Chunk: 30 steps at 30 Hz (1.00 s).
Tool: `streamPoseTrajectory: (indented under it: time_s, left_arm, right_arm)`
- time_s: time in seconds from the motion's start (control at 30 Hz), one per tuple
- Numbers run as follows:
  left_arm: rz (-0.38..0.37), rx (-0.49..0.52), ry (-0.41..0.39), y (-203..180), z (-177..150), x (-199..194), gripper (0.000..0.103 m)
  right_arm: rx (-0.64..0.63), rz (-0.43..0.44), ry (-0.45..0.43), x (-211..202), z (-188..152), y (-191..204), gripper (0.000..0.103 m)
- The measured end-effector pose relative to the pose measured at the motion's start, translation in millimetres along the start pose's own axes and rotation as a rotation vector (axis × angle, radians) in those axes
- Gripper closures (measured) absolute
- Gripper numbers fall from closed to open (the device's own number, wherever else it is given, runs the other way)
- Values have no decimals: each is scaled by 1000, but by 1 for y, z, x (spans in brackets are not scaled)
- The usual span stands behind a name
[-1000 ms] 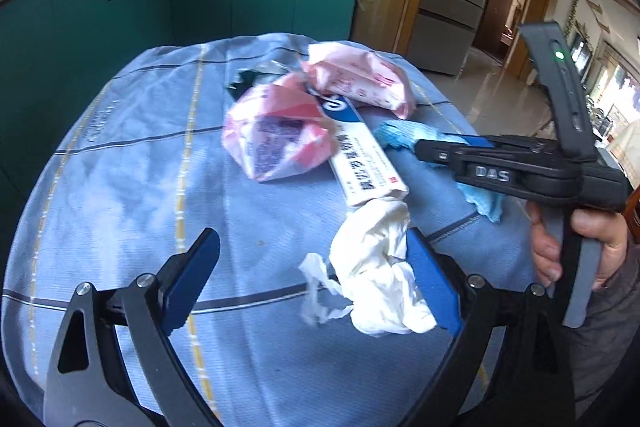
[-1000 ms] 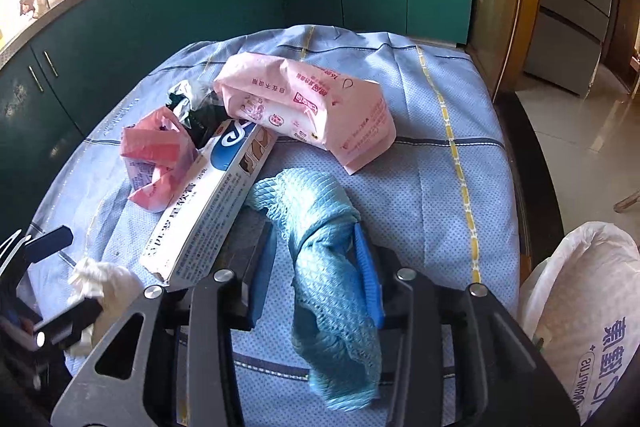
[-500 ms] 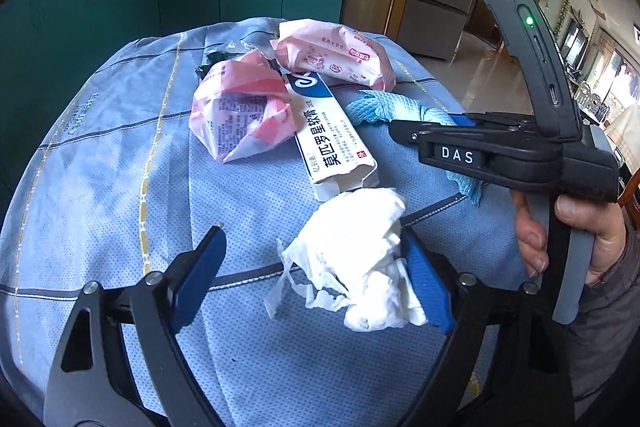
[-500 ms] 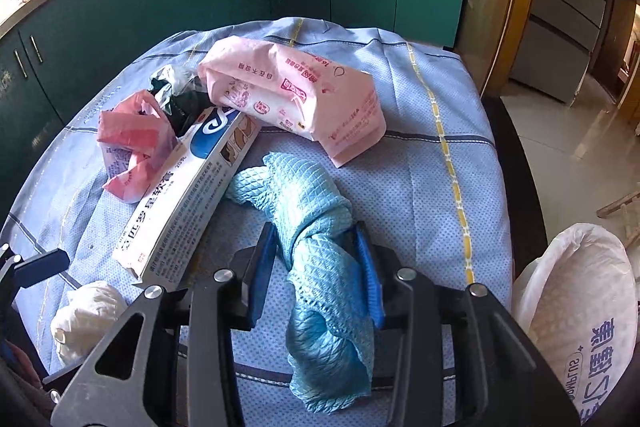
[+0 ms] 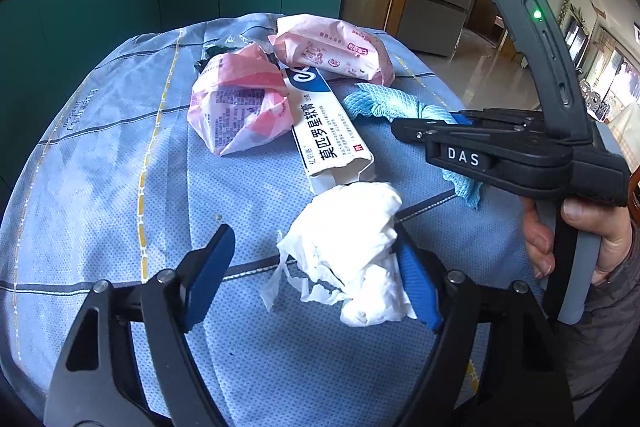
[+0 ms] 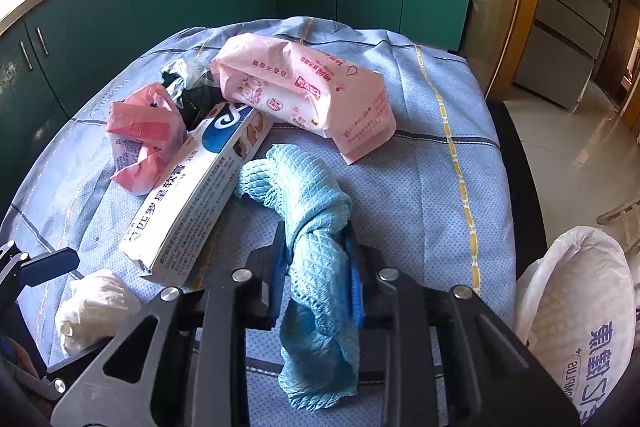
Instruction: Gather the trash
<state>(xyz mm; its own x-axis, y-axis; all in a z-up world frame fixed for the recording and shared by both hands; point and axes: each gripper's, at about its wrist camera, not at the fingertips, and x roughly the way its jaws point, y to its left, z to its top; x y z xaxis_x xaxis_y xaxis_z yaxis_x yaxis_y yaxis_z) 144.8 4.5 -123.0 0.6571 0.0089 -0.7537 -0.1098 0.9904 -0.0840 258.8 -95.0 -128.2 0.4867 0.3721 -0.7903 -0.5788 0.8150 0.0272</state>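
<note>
The crumpled white tissue point(image 5: 352, 251) lay near the table's point(image 5: 100, 195) front edge, between the left claw's point(image 5: 316, 279) pads, which had just been closing, one pad at its side and the other apart. Beside it, the right claw point(image 6: 318, 267) had just squeezed in on the blue mesh cloth point(image 6: 308, 211), pinching it. Behind sat a white box point(image 5: 328, 131) and pink packets point(image 5: 240, 107).

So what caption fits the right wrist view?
Right gripper clamps a blue cloth beside a white box on the table.
</note>
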Motion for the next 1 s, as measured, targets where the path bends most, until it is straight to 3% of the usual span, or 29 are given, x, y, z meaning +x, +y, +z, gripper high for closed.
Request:
streamPoseTrajectory:
  time_s: [0.23, 0.43, 0.6, 0.67, 1.0]
  left_arm:
    - [12, -3, -5, 1, 0, 1, 23]
    - [11, 3, -3, -3, 0, 2, 24]
    - [-33, 37, -8, -9, 0, -1, 55]
    - [-36, 51, -13, -10, 0, -2, 61]
    - [0, 42, -22, 3, -1, -12, 69]
  right_arm:
    - [-5, 4, 43, -4, -3, -4, 76]
    - [25, -15, 18, -4, -1, -8, 67]
    - [34, -17, 4, -4, 1, -8, 67]
    - [29, -19, 8, -2, 1, -6, 67]
    - [29, -19, -13, -4, 1, -4, 67]
